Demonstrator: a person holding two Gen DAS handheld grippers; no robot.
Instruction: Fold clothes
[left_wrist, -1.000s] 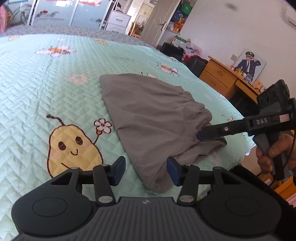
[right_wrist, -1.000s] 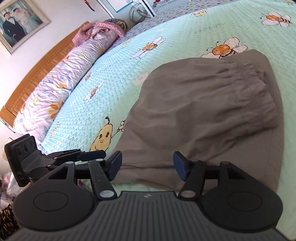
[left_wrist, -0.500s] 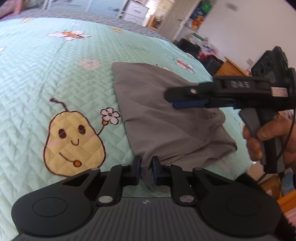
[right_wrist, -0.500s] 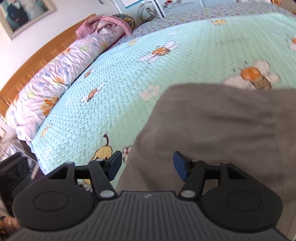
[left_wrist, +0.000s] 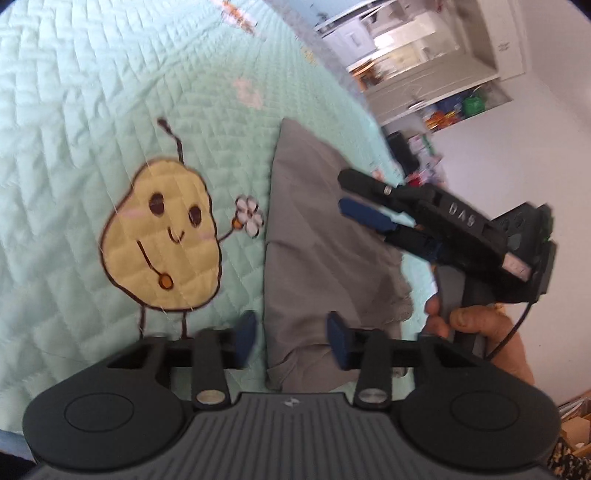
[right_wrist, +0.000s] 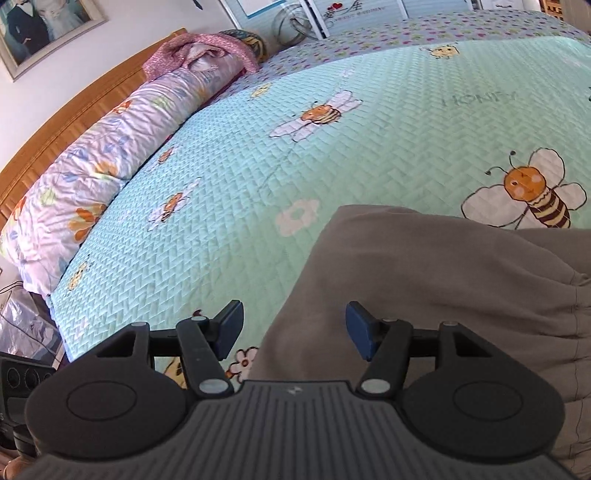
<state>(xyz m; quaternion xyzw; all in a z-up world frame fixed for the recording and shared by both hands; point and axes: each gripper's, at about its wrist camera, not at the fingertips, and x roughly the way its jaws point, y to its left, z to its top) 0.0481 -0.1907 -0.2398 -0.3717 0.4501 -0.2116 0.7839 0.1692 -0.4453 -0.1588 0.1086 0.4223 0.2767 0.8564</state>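
A grey garment (left_wrist: 314, 258) with an elastic waistband lies on the mint quilted bedspread (left_wrist: 74, 147), with one layer doubled over along its left side. My left gripper (left_wrist: 291, 339) stands open over the garment's near corner, and the cloth lies loose below its blue pads. A hand (left_wrist: 472, 325) holds my right gripper (left_wrist: 345, 192) in the air above the middle of the garment. In the right wrist view that right gripper (right_wrist: 294, 330) is open and holds nothing, and the grey garment (right_wrist: 443, 277) spreads under and to the right of it.
A yellow pear picture (left_wrist: 162, 243) is stitched into the quilt left of the garment. A rolled floral duvet (right_wrist: 110, 166) lies along the wooden headboard (right_wrist: 74, 110). The bed's edge runs close to the right of the garment, and a doorway (left_wrist: 424, 55) stands beyond.
Half a second ago my left gripper was shut on the garment's near edge; now it is open and the cloth lies loose. The right gripper has stayed open and moved over the garment.
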